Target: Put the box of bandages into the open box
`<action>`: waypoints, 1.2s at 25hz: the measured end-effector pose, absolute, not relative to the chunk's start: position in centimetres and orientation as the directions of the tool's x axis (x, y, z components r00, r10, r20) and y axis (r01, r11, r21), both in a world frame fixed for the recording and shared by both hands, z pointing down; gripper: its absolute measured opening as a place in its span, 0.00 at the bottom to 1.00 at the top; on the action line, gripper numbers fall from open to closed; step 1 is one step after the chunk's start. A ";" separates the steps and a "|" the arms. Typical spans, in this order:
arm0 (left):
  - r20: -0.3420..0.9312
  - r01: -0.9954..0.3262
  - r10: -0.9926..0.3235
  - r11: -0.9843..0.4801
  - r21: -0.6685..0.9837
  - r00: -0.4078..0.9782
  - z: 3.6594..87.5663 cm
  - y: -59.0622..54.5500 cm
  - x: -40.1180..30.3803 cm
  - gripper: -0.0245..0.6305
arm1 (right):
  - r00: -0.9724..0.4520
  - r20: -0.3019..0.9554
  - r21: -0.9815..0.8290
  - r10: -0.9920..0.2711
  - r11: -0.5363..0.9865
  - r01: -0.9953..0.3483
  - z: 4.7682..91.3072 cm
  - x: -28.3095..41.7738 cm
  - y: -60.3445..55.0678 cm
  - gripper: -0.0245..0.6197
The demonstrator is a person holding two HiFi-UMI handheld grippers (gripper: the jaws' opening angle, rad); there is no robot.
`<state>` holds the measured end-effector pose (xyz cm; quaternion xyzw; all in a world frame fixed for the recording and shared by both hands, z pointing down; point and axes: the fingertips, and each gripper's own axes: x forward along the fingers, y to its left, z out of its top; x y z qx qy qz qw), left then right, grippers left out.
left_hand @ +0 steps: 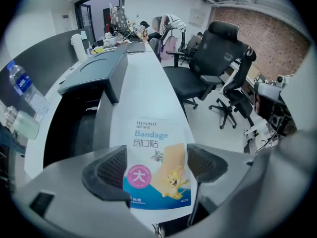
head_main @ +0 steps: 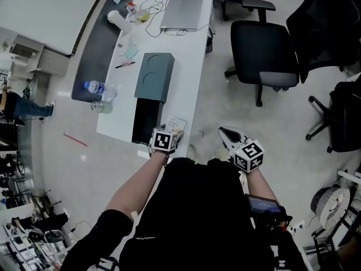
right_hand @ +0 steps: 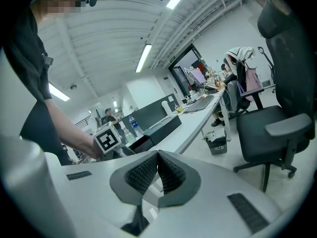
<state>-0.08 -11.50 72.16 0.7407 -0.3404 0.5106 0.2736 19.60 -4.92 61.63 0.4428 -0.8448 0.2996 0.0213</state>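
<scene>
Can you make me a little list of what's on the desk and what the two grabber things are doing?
Desk: white desk
Open box: dark open box on the desk, its grey lid at the far end
Bandage box: bandage box lies on the desk beside the open box, not inside yet
Left gripper: left gripper, fingers wide apart, one on each side of the bandage box
Right gripper: right gripper, fingers shut, empty
Other things: water bottle, laptop
</scene>
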 end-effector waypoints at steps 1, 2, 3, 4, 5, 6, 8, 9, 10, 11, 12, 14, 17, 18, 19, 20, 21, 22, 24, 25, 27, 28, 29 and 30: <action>0.939 -0.782 -0.227 -0.620 0.063 0.256 72.0 -11.4 0.0 0.62 | -0.609 0.302 -0.487 -0.733 0.431 -0.760 61.6 19.4 -5.0 0.08; 0.936 -0.779 -0.230 -0.624 0.068 0.267 71.8 -11.4 0.1 0.62 | -0.612 0.302 -0.486 -0.731 0.435 -0.758 61.6 19.2 -5.1 0.08; 0.932 -0.774 -0.232 -0.628 0.074 0.277 71.6 -11.2 0.3 0.62 | -0.615 0.302 -0.485 -0.728 0.438 -0.757 61.6 19.0 -5.2 0.08; 0.929 -0.770 -0.233 -0.633 0.080 0.289 71.4 -11.1 0.4 0.62 | -0.618 0.302 -0.484 -0.726 0.442 -0.755 61.5 18.8 -5.2 0.08; 0.925 -0.767 -0.233 -0.635 0.089 0.300 71.3 -10.9 0.4 0.62 | -0.621 0.303 -0.483 -0.723 0.445 -0.754 61.5 18.5 -5.2 0.08; 0.921 -0.765 -0.232 -0.637 0.098 0.312 71.2 -10.8 0.4 0.62 | -0.624 0.303 -0.483 -0.720 0.448 -0.752 61.4 18.2 -5.3 0.08; 0.914 -0.760 -0.231 -0.639 0.116 0.333 70.9 -10.7 0.5 0.62 | -0.630 0.306 -0.482 -0.714 0.455 -0.749 61.3 17.5 -5.4 0.08; 0.910 -0.758 -0.233 -0.641 0.123 0.344 70.6 -10.6 0.5 0.62 | -0.633 0.307 -0.480 -0.711 0.458 -0.748 61.2 17.1 -5.6 0.08; 0.905 -0.755 -0.235 -0.642 0.130 0.355 70.2 -10.6 0.5 0.62 | -0.636 0.307 -0.479 -0.708 0.463 -0.746 61.2 16.7 -5.7 0.08; 0.898 -0.753 -0.239 -0.644 0.138 0.369 69.8 -10.6 0.6 0.62 | -0.639 0.308 -0.477 -0.705 0.467 -0.745 61.2 16.4 -5.8 0.08; 0.891 -0.749 -0.243 -0.646 0.147 0.384 69.4 -10.6 0.7 0.62 | -0.641 0.309 -0.475 -0.702 0.470 -0.744 61.2 16.1 -6.0 0.08; 0.872 -0.740 -0.256 -0.652 0.163 0.418 68.2 -10.8 1.0 0.62 | -0.644 0.312 -0.469 -0.698 0.476 -0.744 61.1 15.3 -6.4 0.08; 0.845 -0.732 -0.275 -0.656 0.183 0.458 66.6 -11.1 0.8 0.62 | -0.649 0.313 -0.462 -0.693 0.486 -0.742 60.8 14.1 -7.0 0.08; 0.838 -0.734 -0.281 -0.652 0.191 0.467 66.3 -11.2 0.5 0.62 | -0.652 0.312 -0.460 -0.691 0.491 -0.740 60.7 13.7 -7.2 0.08; 0.831 -0.739 -0.286 -0.643 0.201 0.476 66.1 -11.4 0.2 0.62 | -0.655 0.312 -0.457 -0.688 0.496 -0.739 60.5 13.2 -7.4 0.08; 0.825 -0.745 -0.292 -0.631 0.215 0.485 65.8 -11.5 -0.1 0.62 | -0.658 0.313 -0.454 -0.684 0.501 -0.737 60.4 12.8 -7.6 0.08; 0.817 -0.751 -0.298 -0.619 0.229 0.494 65.5 -11.6 -0.5 0.62 | -0.661 0.315 -0.451 -0.681 0.506 -0.735 60.3 12.4 -7.8 0.08; 0.808 -0.757 -0.306 -0.607 0.243 0.504 65.1 -11.8 -0.8 0.62 | -0.664 0.317 -0.447 -0.677 0.511 -0.734 60.2 12.0 -8.0 0.08; 0.787 -0.765 -0.329 -0.588 0.262 0.522 64.2 -12.2 -1.5 0.62 | -0.668 0.324 -0.441 -0.669 0.518 -0.733 60.1 11.2 -8.2 0.08; 0.776 -0.769 -0.343 -0.582 0.266 0.528 63.8 -12.4 -1.9 0.62 | -0.670 0.329 -0.438 -0.666 0.520 -0.733 60.1 10.8 -8.3 0.08; 0.762 -0.776 -0.371 -0.574 0.262 0.531 63.1 -12.8 -2.9 0.62 | -0.671 0.335 -0.434 -0.662 0.523 -0.733 60.2 10.1 -8.5 0.08; 0.757 -0.781 -0.384 -0.570 0.255 0.528 62.9 -13.1 -3.5 0.62 | -0.671 0.337 -0.432 -0.660 0.525 -0.733 60.1 9.8 -8.6 0.08; 0.754 -0.788 -0.397 -0.564 0.248 0.522 62.8 -13.4 -4.2 0.62 | -0.672 0.337 -0.430 -0.659 0.528 -0.733 60.0 9.4 -8.7 0.08; 0.753 -0.796 -0.409 -0.554 0.243 0.515 62.7 -13.7 -4.9 0.62 | -0.673 0.339 -0.427 -0.657 0.530 -0.732 59.9 9.1 -8.9 0.08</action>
